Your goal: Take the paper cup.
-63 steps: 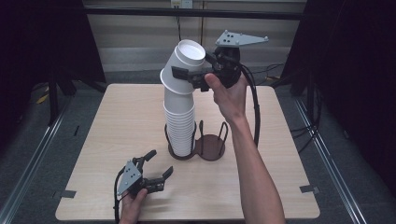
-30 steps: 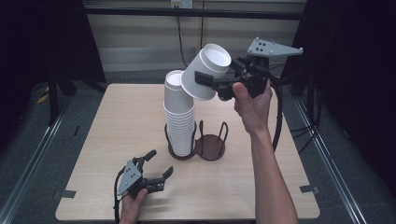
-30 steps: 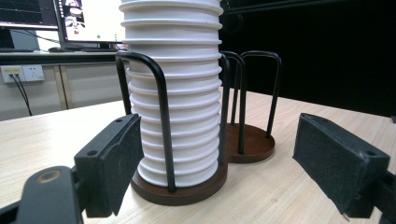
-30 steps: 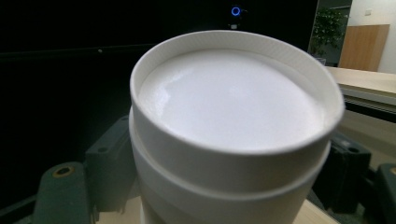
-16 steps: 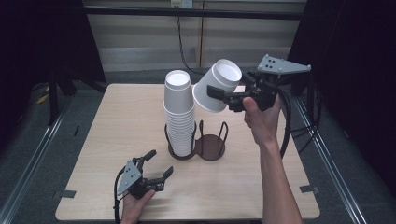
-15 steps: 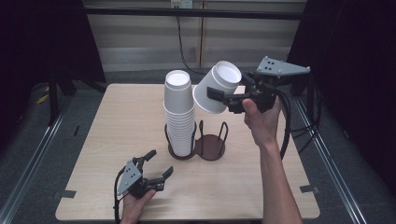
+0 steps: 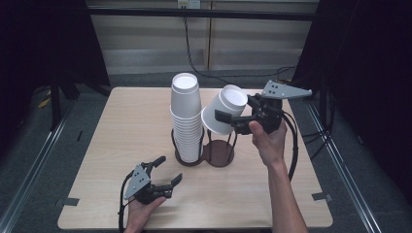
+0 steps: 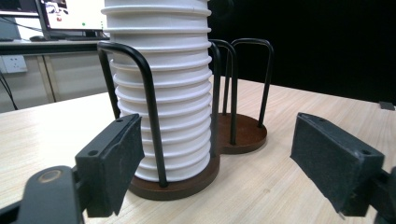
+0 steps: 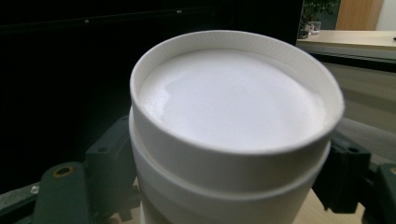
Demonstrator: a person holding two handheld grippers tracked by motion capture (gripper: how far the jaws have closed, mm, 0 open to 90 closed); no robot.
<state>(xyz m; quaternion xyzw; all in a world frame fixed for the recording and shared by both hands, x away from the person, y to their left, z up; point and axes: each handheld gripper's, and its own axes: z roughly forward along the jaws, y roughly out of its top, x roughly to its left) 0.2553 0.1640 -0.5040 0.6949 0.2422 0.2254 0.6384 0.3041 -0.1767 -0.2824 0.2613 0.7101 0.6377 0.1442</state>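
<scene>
**Cup tilted over the empty holder ring**

The risk I see is in the landing. I carry the white paper cup [image 7: 224, 115] upside down and tilted, above the empty ring of the dark brown two-ring wire cup holder [image 7: 219, 153]. If I lower it at this slant, I judge its rim may catch on one of the upright black wires or knock the tall stack of white paper cups [image 7: 186, 119] standing in the neighbouring ring, just beside it. A hard bump there could sway or topple the stack. Squeezing harder to steady the cup could dent its thin wall.

My right hand-held gripper [image 7: 233, 120] is clamped across the cup's side wall, a black pad on each side of it in the right gripper view.

My left hand-held gripper [image 7: 165, 170] rests low over the pale wooden tabletop [image 7: 121, 126], near the front edge. Its jaws have just been closing a little, yet they stand apart with nothing between them, touching nothing.
</scene>
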